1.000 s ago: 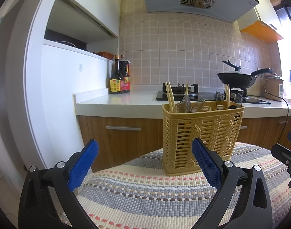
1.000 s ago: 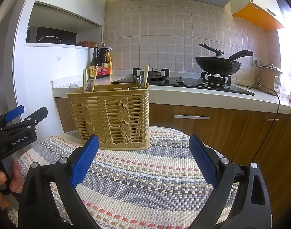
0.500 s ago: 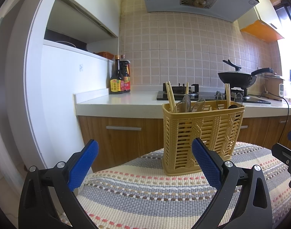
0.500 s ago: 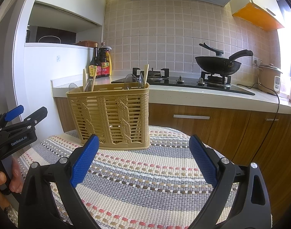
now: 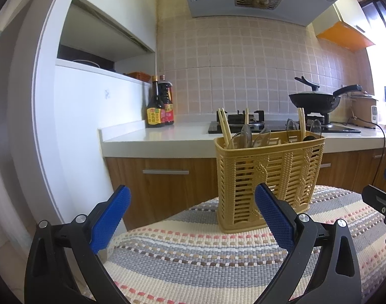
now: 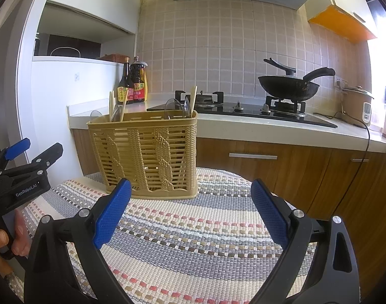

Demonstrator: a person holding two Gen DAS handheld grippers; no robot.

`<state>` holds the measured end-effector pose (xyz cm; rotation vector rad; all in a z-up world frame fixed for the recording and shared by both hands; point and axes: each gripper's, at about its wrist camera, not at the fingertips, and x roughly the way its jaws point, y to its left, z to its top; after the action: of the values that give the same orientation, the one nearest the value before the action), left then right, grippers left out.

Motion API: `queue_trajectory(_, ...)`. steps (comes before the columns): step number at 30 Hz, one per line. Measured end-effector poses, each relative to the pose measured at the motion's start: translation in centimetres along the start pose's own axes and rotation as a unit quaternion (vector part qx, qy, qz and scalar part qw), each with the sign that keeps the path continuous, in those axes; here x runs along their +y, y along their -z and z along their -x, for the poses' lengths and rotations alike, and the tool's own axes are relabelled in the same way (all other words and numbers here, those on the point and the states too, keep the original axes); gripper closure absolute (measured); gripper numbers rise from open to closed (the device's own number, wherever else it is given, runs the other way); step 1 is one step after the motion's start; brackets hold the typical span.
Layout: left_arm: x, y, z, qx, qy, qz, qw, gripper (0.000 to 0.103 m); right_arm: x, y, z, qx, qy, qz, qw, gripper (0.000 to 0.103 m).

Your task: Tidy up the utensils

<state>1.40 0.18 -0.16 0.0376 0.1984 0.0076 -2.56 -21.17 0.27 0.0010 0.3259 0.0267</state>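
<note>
While both tools hover low over the striped mat [image 5: 198, 261], the left gripper [image 5: 193, 215] and the right gripper [image 6: 190, 211] each hold their blue pads wide apart with nothing between them. Upright on the mat stands the yellow utensil basket [image 5: 269, 174], at about one o'clock from the left gripper and eleven o'clock from the right, with chopsticks [image 5: 224, 128] and clear spoons [image 5: 246, 134] poking above its rim.
</note>
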Motion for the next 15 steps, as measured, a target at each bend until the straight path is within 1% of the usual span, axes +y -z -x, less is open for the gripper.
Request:
queue_trajectory(4, 0.22, -0.09, -0.05, 0.001, -0.006, 0.002, 1.0, 0.007, 0.1, 0.02, -0.02, 0.001, 0.0, 0.001, 1.0, 0.012)
queue_trajectory(7, -0.11, 0.04, 0.01, -0.007, -0.031, -0.019, 0.9993, 0.007, 0.12, 0.0, -0.04, 0.001, 0.0, 0.001, 1.0, 0.012)
queue_trajectory(12, 0.08, -0.16, -0.22, 0.005, -0.014, -0.008, 0.9998, 0.007, 0.12, 0.0, -0.07, 0.002, 0.0, 0.0, 1.0, 0.012)
queue_trajectory(15, 0.04, -0.17, -0.09, 0.002, -0.005, -0.009, 0.9999, 0.007, 0.06, -0.04, -0.07, 0.001, 0.0, -0.002, 1.0, 0.012)
